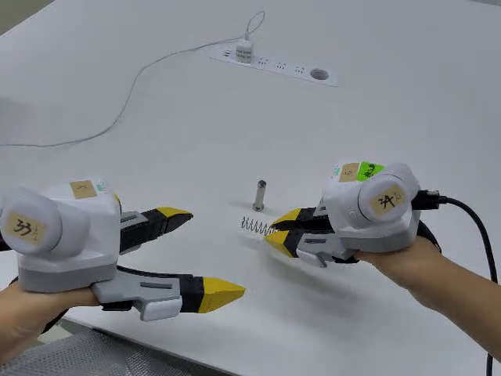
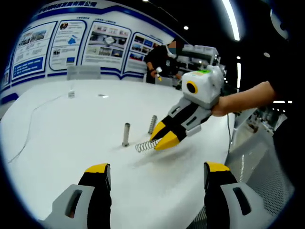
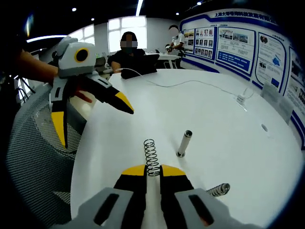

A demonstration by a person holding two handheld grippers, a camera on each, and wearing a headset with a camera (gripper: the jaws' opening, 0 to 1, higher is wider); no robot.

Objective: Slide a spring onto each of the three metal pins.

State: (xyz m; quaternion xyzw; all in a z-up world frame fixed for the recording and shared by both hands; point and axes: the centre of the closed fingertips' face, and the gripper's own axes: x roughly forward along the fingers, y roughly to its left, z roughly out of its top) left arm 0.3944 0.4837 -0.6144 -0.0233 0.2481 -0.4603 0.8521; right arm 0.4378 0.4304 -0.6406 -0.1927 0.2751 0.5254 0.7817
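A bare metal pin (image 1: 259, 195) stands upright on the white table (image 1: 156, 133). My right gripper (image 1: 274, 231) is shut on one end of a small coil spring (image 1: 254, 226), which sticks out sideways just in front of the pin. In the right gripper view the spring (image 3: 151, 156) juts from between the closed yellow tips (image 3: 152, 171), left of the pin (image 3: 184, 143). A second pin (image 3: 218, 190) wearing a spring lies off to the right. The left gripper view has both pins (image 2: 126, 134) (image 2: 152, 124) and the held spring (image 2: 144, 145). My left gripper (image 1: 200, 252) hovers open and empty at the left.
A white power strip (image 1: 274, 64) with a plug and a thin cable (image 1: 141, 78) lies at the far side. The table's near edge runs below the grippers, with a mesh chair (image 1: 117, 356) under it. People stand in the background (image 3: 128, 47).
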